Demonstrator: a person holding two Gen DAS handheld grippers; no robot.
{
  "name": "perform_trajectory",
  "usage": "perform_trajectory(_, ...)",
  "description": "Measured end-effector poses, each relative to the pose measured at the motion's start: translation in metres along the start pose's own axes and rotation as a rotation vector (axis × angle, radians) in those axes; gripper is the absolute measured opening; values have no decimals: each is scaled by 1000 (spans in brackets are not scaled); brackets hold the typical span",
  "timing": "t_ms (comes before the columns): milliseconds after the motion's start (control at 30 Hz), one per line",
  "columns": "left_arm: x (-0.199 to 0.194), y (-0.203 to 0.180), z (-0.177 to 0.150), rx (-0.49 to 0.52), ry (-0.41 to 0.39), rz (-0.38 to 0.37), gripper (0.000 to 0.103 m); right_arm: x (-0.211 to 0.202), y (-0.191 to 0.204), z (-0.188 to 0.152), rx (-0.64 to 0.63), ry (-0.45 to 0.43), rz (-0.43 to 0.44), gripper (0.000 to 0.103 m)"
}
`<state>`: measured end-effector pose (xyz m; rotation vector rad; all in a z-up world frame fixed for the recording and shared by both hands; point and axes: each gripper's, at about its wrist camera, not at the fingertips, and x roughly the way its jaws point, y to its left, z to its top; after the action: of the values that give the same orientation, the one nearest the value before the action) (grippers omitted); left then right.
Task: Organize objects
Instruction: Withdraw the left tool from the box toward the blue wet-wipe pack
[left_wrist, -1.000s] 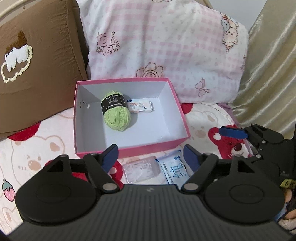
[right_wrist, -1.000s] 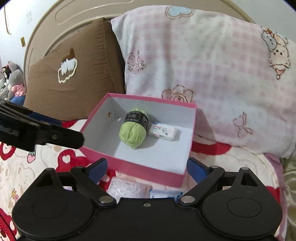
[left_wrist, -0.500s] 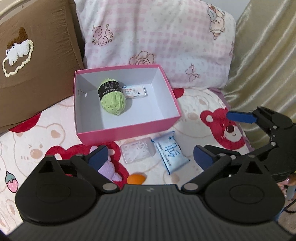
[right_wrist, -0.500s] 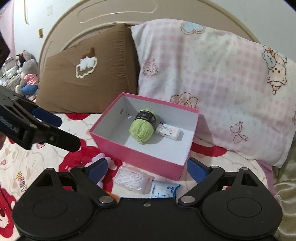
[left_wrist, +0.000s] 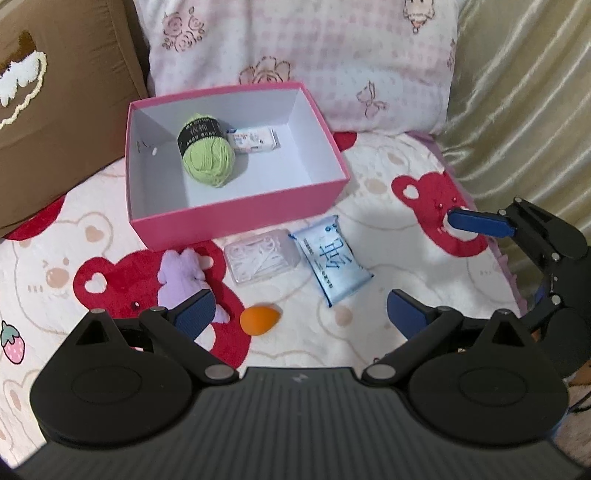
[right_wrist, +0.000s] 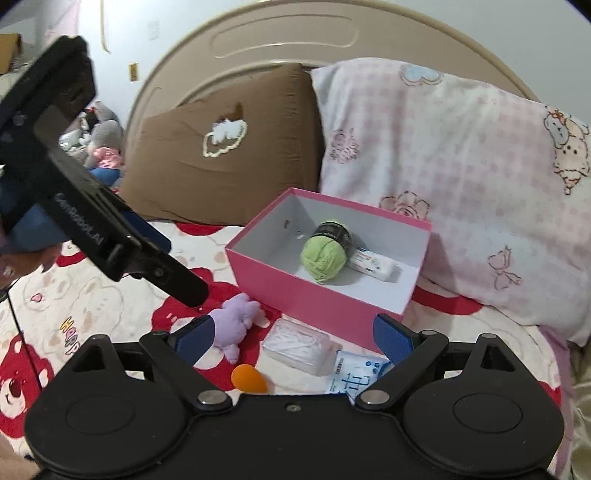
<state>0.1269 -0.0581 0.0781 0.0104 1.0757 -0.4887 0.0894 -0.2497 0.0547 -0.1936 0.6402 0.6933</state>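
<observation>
A pink box (left_wrist: 236, 221) stands on the bed with a green yarn ball (left_wrist: 207, 155) and a white packet (left_wrist: 255, 140) inside. In front of it lie a clear plastic case (left_wrist: 260, 260), a blue tissue pack (left_wrist: 332, 266), a purple plush (left_wrist: 179, 277) and an orange sponge (left_wrist: 258, 319). My left gripper (left_wrist: 299, 314) hovers above these loose items, jaws wide open and empty; the sponge lies below the gap between them. My right gripper (right_wrist: 293, 338) is open and empty too, on the near right of the box (right_wrist: 295, 291), over the clear case and the tissue pack.
A brown pillow (left_wrist: 44, 110) and a pink checked pillow (left_wrist: 314, 62) lean behind the box. Gold fabric (left_wrist: 524, 92) hangs on the right. The bear-print sheet (left_wrist: 388, 184) covers the bed. A headboard (right_wrist: 288, 40) curves behind, with soft toys (right_wrist: 103, 144) at far left.
Both grippers have drawn back from the box, bringing the plush and the orange sponge into view. The left jaws have spread wider.
</observation>
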Motion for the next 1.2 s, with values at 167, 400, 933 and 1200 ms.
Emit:
perform_trajectory(167,17,-5,-5,-11,31,-35,101,5,-9,-23,-3,-1,14,95)
perform_trajectory(400,32,-15,-7,7,34,-37,101,23,-17,-53,-11,6,-11,95)
perform_trajectory(933,106,-21,-37,24,87,-93,99,76,-22,-105,-21,147,-3,95)
perform_trajectory(1200,137,-20,-47,-24,30,-62,98,101,-22,-132,-66,190,-60,94)
